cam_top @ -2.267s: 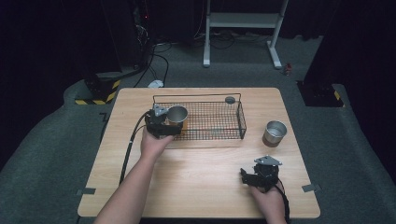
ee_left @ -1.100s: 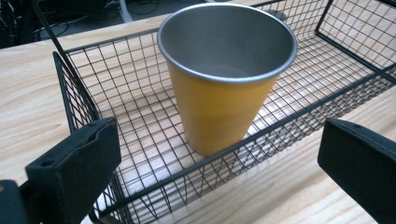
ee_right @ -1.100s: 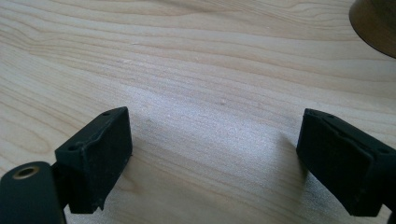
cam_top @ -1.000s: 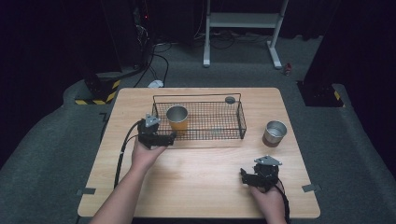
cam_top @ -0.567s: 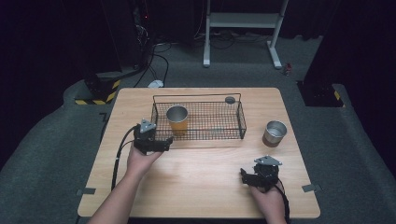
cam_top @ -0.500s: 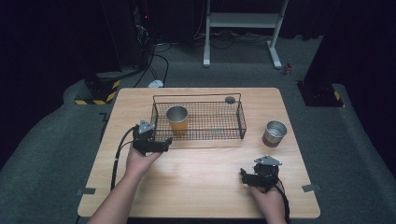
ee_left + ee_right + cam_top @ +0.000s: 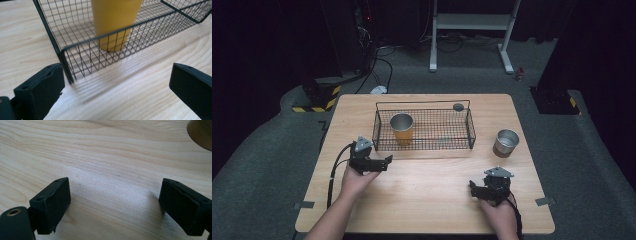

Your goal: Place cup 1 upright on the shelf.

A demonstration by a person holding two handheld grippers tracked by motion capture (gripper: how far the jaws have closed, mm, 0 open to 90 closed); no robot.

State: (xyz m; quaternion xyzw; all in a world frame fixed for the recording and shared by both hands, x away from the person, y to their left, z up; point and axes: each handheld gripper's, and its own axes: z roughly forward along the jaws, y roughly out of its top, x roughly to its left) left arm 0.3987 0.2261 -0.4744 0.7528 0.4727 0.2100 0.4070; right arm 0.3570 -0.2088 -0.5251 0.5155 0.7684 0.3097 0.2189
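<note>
A yellow cup [image 7: 402, 128] with a metal inside stands upright in the left end of a black wire basket [image 7: 462, 143]; the left gripper view shows the cup [image 7: 113, 22] behind the basket's near corner [image 7: 65, 62]. My left gripper [image 7: 385, 162] is open and empty, just in front of the basket's left corner. A second metal cup [image 7: 505, 143] stands on the table right of the basket. My right gripper [image 7: 472, 189] rests open and empty low over the bare wood at the front right, and the second cup's edge [image 7: 201, 132] shows at the top right of its view.
The wooden table [image 7: 432, 200] has open wood between the two grippers. A small dark disc [image 7: 458, 106] lies behind the basket's far rim. Dark floor, cables and a white stand [image 7: 472, 22] lie beyond the table.
My left gripper let go of the yellow cup in the basket and drew back toward the front left. The right gripper has not moved.
</note>
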